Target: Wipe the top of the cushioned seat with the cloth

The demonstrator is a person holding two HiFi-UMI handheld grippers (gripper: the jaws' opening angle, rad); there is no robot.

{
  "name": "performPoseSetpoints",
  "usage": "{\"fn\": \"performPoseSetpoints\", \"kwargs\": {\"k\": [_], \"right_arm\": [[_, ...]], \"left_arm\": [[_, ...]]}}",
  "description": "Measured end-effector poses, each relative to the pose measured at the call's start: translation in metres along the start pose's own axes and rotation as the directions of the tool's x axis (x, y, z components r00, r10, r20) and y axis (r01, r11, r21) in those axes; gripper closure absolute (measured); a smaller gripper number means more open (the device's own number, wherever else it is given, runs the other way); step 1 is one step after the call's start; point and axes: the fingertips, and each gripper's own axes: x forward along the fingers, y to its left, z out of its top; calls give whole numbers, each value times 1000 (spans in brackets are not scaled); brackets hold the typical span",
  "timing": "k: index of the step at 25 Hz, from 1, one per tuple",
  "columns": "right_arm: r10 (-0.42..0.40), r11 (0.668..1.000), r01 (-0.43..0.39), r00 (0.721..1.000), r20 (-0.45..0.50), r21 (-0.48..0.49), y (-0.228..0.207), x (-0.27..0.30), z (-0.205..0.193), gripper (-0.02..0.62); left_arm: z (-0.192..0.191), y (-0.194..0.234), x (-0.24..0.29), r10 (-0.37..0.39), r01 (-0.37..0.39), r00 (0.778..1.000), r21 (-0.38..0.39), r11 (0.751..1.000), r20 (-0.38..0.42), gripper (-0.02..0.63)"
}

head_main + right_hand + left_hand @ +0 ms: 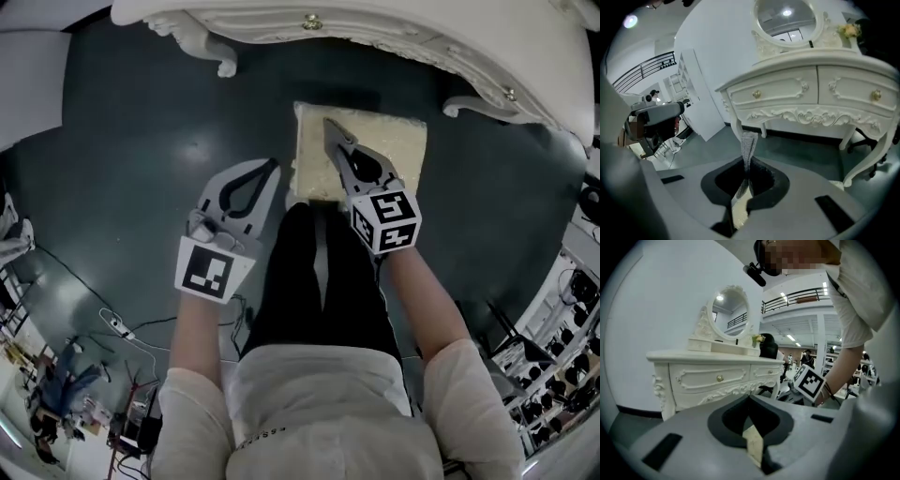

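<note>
The cream cushioned seat (375, 150) stands on the dark floor in front of the person's legs. My right gripper (328, 123) hovers over the seat's left half, jaws shut on a narrow grey knitted cloth (749, 143) that sticks out past the tips. In the right gripper view the seat (738, 213) shows pale through the gap under the right gripper (747, 180). My left gripper (273, 166) hangs over the floor just left of the seat, shut and empty. The left gripper (749, 401) has a sliver of the seat (753, 446) showing below its tips.
A white carved dressing table (375, 33) with drawers and a round mirror (729, 312) stands right behind the seat. Cables and clutter (84, 375) lie at the lower left, and shelving with equipment (562, 319) lines the right. Dark floor (141, 141) spreads to the left.
</note>
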Motion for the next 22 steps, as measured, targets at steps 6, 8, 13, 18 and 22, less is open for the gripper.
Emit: {"fn": "performPoseSetpoints", "kwargs": {"k": [6, 8, 13, 18, 22], "right_arm": [[97, 993, -86, 987, -130, 85, -10, 81, -53, 566], [127, 986, -107, 979, -162, 131, -12, 102, -67, 566], [105, 987, -71, 963, -247, 142, -31, 139, -101, 566], [75, 991, -36, 950, -304, 132, -46, 147, -114, 566], [73, 994, -42, 944, -322, 104, -54, 144, -115, 566]], "left_arm": [[-73, 24, 31, 51, -55, 998, -102, 993, -43, 603], [-91, 26, 41, 56, -63, 997, -122, 991, -54, 603], [-123, 19, 67, 50, -60, 996, -129, 990, -76, 603], [-138, 14, 82, 55, -67, 994, -130, 989, -98, 603], [-140, 9, 92, 57, -69, 993, -113, 991, -106, 603]]}}
